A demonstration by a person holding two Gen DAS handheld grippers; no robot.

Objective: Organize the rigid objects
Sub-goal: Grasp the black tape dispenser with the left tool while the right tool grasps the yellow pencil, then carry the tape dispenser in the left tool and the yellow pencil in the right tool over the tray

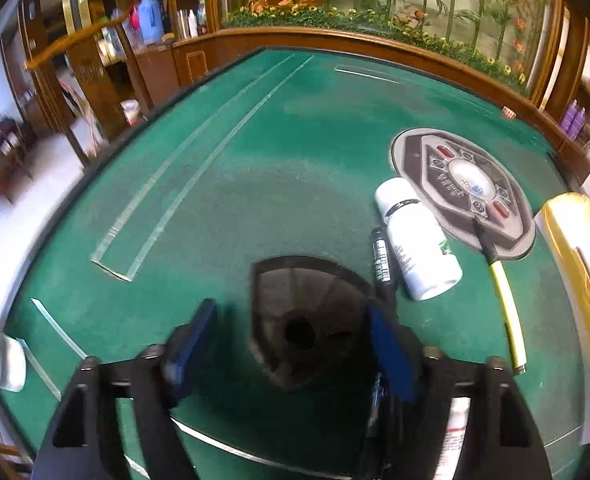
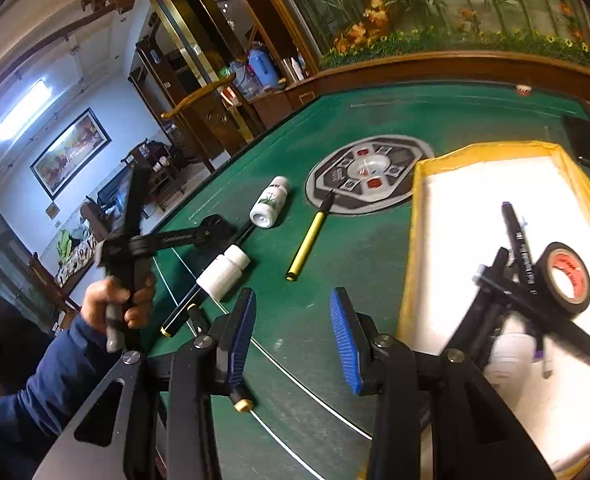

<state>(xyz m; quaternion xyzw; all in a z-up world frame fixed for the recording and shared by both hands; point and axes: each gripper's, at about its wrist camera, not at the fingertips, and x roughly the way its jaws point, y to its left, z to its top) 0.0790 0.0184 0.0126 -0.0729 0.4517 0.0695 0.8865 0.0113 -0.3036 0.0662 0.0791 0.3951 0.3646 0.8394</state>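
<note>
Green felt of a mahjong table [image 2: 335,256] underfoot of everything, wood trim and a painted bamboo panel behind. Nearest, right gripper [image 2: 293,334] spread wide, holding nothing, hovering over bare felt just left of the yellow-rimmed tray [image 2: 417,208]. Left gripper [image 1: 291,344] likewise spread and empty, gripped by a hand [image 2: 113,304] in a blue sleeve. Close by, a white bottle [image 2: 223,272] lying across a thin black pen [image 2: 183,308]; farther, a yellow pen [image 2: 305,246], tip touching the round control panel [image 2: 369,174], and a second white bottle [image 2: 270,202] on its side. Probably light, stiff, smooth plastic, apt to roll; best pinched across mid-barrel, pens at mid-length. Only from the right wrist: tray contents, namely black markers [image 2: 519,240], a tape roll [image 2: 567,278], another bottle. Only from the left wrist: a dark recess [image 1: 307,320] in the felt between the fingers.
</note>
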